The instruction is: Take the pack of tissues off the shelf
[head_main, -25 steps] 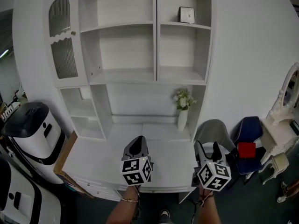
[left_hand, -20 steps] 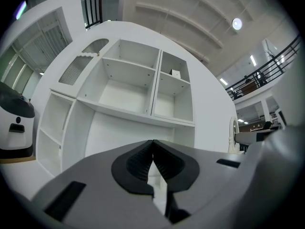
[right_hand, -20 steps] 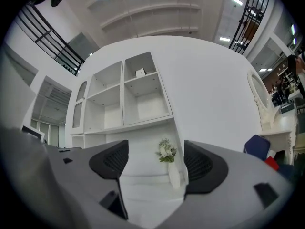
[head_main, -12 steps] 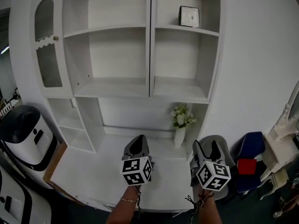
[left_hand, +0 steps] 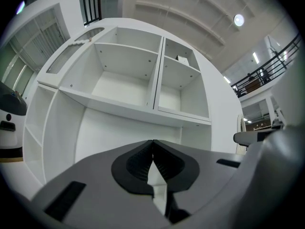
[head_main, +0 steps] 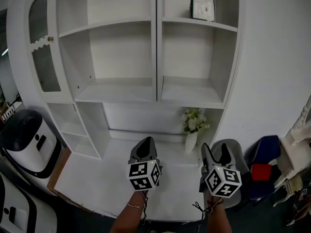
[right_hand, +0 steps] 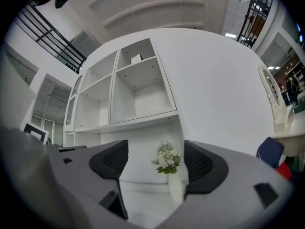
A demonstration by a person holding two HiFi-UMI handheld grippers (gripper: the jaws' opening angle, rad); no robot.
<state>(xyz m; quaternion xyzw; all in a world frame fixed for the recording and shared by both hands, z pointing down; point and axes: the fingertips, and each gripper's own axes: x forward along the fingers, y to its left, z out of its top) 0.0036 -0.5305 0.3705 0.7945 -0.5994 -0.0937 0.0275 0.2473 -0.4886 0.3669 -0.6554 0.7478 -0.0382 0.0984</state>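
Note:
The pack of tissues (head_main: 202, 7) stands upright on the top right shelf of the white shelf unit (head_main: 156, 57); it is small in the left gripper view (left_hand: 182, 58) and the right gripper view (right_hand: 136, 58). Both grippers hover low over the white desk top (head_main: 107, 174), far below the pack. My left gripper (head_main: 145, 147) is shut, its dark pads meeting with nothing between them (left_hand: 152, 142). My right gripper (head_main: 216, 152) is open and holds nothing (right_hand: 155, 159); through its gap I see the vase.
A white vase of flowers (head_main: 193, 130) stands at the desk's back right, under the lower shelf. A slatted cabinet door (head_main: 41, 57) is at the left. A white and black machine (head_main: 26, 140) stands left; a grey chair (head_main: 235, 149) and a blue chair (head_main: 265, 149) stand right.
Both grippers have moved forward toward the shelf unit and slightly up. The shelves now fill more of the head view, and the vase is closer.

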